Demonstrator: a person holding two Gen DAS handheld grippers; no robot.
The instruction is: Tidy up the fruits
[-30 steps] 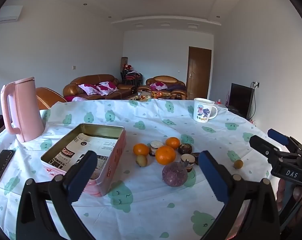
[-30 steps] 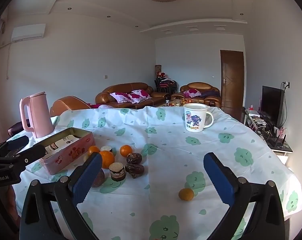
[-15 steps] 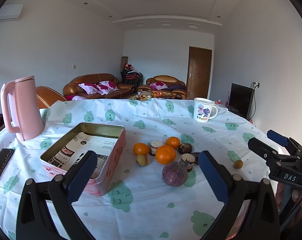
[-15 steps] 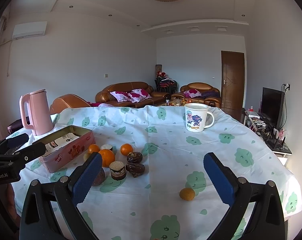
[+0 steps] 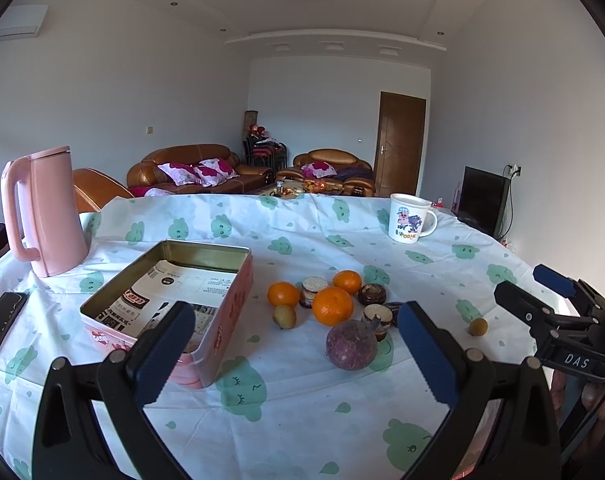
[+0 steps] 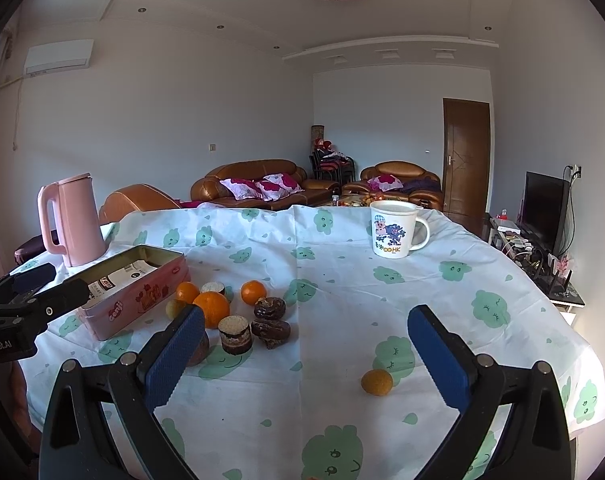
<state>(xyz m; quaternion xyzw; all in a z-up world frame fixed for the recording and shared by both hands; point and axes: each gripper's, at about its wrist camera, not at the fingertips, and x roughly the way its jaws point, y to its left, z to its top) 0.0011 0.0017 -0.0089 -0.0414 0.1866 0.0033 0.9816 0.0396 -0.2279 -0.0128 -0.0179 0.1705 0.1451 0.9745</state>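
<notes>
Both jaws spread, empty: left gripper, right gripper. Round purple passion fruit looks light, firm, rolls easily; pinch across its middle, toward pink metal tin.

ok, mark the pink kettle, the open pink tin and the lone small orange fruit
pink plastic kettle (image 5: 46,216), left wrist view, middle of its body
open pink metal tin (image 6: 142,300), right wrist view, its outer side wall
lone small round orange fruit (image 6: 377,381), right wrist view, its centre

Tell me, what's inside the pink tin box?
The pink tin box holds printed paper lying flat, no fruit. The left gripper's finger covers its near corner.
</notes>
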